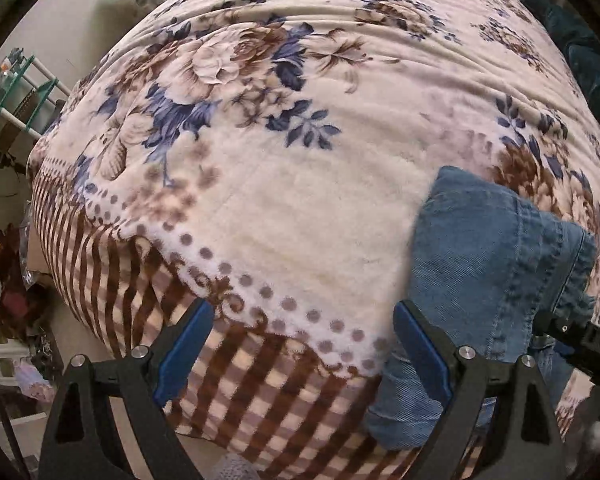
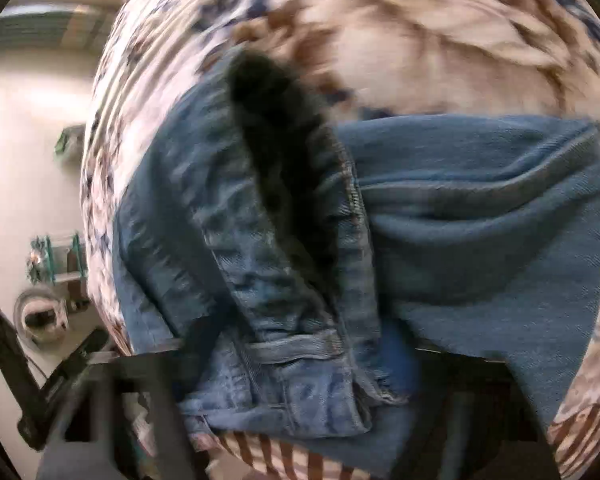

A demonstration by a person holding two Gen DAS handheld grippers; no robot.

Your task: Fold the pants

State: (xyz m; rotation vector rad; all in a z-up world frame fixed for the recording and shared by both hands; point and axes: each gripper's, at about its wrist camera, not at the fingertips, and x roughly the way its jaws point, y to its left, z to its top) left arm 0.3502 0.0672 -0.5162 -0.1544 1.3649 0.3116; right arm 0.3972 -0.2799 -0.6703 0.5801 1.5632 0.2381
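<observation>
The left gripper (image 1: 300, 344) has its jaws wide apart over the floral blanket (image 1: 300, 200) on the bed, holding nothing. The denim pants (image 1: 496, 264) lie at its 4 o'clock. In the blurred right wrist view, the waistband (image 2: 300, 344) sits between the right gripper (image 2: 300, 364) fingers; whether they clamp it I cannot tell.

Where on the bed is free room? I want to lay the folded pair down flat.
The cream plush patch of the floral blanket is bare, bordered by the dotted band and the blue denim jeans. It is crowded at the jeans' edge, where both grippers work.
</observation>
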